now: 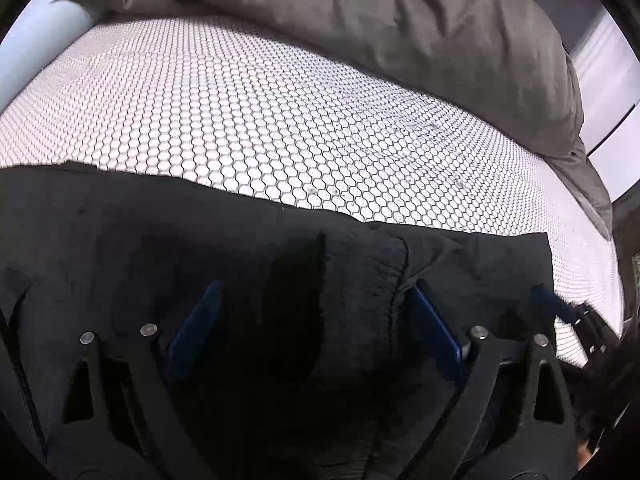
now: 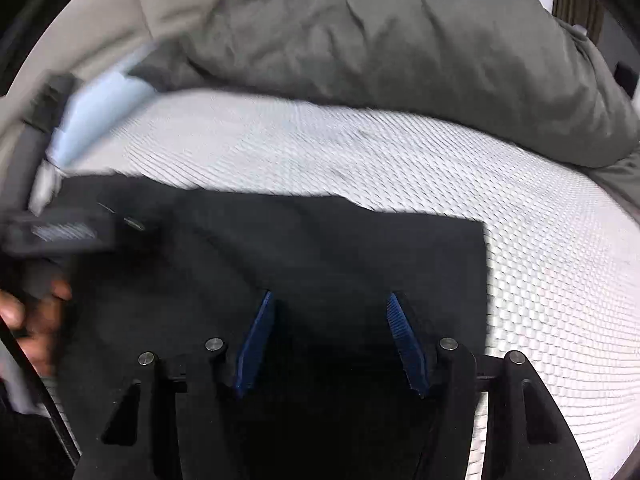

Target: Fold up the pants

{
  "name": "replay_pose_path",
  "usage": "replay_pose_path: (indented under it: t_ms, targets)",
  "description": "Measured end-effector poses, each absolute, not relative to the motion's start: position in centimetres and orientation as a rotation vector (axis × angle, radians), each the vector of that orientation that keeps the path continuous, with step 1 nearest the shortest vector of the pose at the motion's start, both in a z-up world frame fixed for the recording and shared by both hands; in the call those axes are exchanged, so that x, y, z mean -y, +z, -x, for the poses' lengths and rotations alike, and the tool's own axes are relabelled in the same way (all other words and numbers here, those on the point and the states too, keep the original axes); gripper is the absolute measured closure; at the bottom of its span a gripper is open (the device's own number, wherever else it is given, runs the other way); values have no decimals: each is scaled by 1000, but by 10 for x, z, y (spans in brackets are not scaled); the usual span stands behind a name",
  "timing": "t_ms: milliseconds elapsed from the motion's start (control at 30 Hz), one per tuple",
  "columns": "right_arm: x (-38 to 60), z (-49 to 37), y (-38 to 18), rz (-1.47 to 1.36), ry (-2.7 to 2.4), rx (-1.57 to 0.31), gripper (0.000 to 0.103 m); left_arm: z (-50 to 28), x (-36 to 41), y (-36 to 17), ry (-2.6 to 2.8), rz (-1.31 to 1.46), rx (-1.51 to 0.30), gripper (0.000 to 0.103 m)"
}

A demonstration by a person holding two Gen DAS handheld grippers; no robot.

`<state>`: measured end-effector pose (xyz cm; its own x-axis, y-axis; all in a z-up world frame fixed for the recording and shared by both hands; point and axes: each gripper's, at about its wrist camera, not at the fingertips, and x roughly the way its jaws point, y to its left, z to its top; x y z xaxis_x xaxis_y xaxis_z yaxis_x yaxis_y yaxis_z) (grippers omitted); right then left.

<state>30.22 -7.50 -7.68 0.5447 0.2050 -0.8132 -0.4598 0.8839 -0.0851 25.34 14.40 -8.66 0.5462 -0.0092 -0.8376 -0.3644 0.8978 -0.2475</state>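
Black pants [image 1: 160, 240] lie across the white honeycomb-patterned mattress [image 1: 240, 100], with their far edge flat on it. My left gripper [image 1: 316, 286] points steeply down onto them. Its blue pads [image 1: 196, 328] stand apart with a thick bunched ridge of fabric and a seam pressed between them. In the right wrist view the pants [image 2: 320, 240] end in a straight right edge. My right gripper [image 2: 331, 296] sits at that end, its pads [image 2: 256, 340] partly apart around dark fabric. A blue pad of the right gripper [image 1: 554, 304] shows at the left view's right edge. A hand [image 2: 32, 316] holds the blurred left gripper.
A rumpled grey duvet [image 1: 400, 20] is piled along the far side of the mattress and hangs over its right edge [image 2: 440, 60]. A pale blue sheet or pillow [image 2: 104, 100] lies at the far left. Bare mattress [image 2: 540, 280] stretches beyond and to the right of the pants.
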Motion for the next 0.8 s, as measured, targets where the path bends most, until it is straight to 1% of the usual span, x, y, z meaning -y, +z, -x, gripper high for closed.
replay_pose_path:
  t_ms: [133, 233, 267, 300, 333, 367, 433, 500, 600, 700, 800]
  targets:
    - [111, -311, -70, 195, 251, -899, 44, -251, -136, -83, 257, 378, -961, 10]
    - [131, -288, -52, 130, 311, -868, 44, -240, -132, -72, 241, 376, -933, 10]
    - [131, -272, -46, 130, 334, -852, 40, -234, -130, -66, 224, 361, -913, 10]
    - [129, -265, -42, 136, 359, -834, 30, -225, -123, -60, 198, 335, -887, 10]
    - [127, -254, -37, 146, 385, -814, 25, -204, -113, -53, 167, 291, -861, 10]
    - [126, -242, -33, 153, 408, -791, 21, -197, -108, -51, 146, 260, -852, 7]
    - [118, -230, -31, 150, 441, -776, 16, -174, -90, -58, 96, 177, -867, 3]
    - [108, -216, -37, 137, 485, -786, 8, -156, -76, -72, 74, 78, -914, 3]
    - [106, -194, -56, 161, 521, -843, 4, -137, -84, -83, 80, 58, -923, 0]
    - [103, -189, -83, 299, 482, -915, 3, -115, -115, -82, 70, 184, -918, 0]
    - [120, -186, -82, 291, 453, -897, 1, -81, -138, -71, 32, 308, -867, 0]
